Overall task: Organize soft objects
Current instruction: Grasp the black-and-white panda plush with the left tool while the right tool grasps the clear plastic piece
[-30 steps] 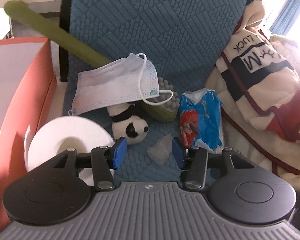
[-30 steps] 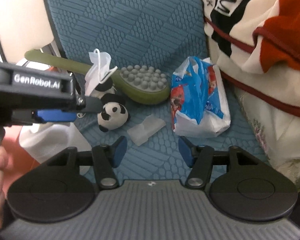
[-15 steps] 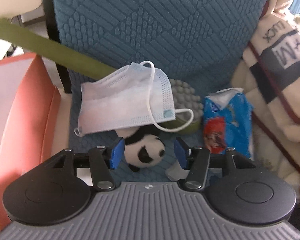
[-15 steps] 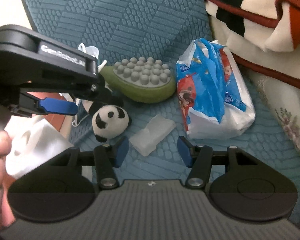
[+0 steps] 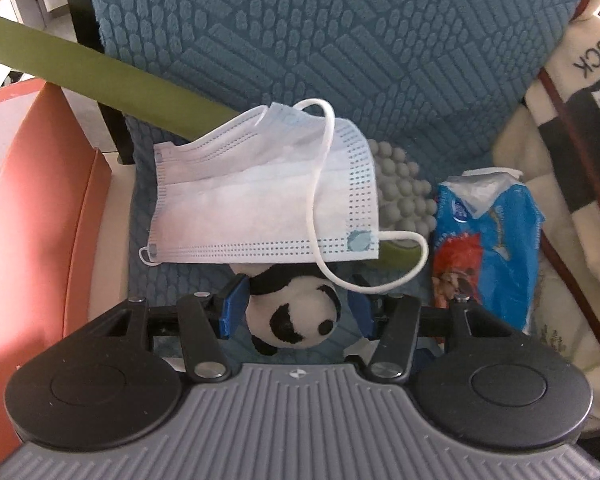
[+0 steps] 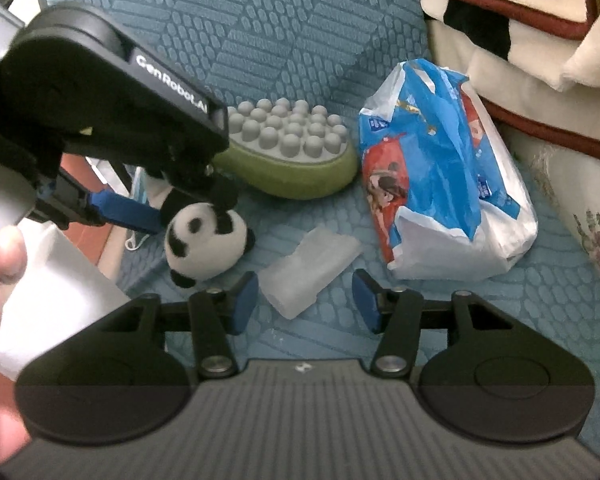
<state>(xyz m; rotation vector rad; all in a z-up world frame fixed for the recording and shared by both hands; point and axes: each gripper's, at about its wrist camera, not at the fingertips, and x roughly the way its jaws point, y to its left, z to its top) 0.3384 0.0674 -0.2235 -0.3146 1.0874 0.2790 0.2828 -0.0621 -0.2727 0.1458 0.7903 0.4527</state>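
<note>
A small panda plush [image 5: 296, 312] lies on the blue textured seat [image 5: 340, 60]. My left gripper [image 5: 296, 310] is open with its blue pads on either side of the panda, the left pad touching it. The panda also shows in the right wrist view [image 6: 206, 240], with the left gripper [image 6: 172, 208] over it. A light blue face mask [image 5: 260, 208] lies just beyond the panda. My right gripper [image 6: 305, 300] is open and empty, just in front of a clear soft packet [image 6: 308, 270]. A blue tissue pack [image 6: 440, 192] lies to the right.
A green massage brush [image 6: 292, 152] with grey nubs lies behind the panda; its long handle [image 5: 100, 76] runs off to the left. An orange box [image 5: 32, 208] stands at the left. A cream, black and red blanket [image 6: 532, 40] covers the right side. A white roll [image 6: 40, 292] sits at lower left.
My left gripper has moved forward and down until the panda sits between its pads. My right gripper has moved closer to the clear packet. Both stayed open.
</note>
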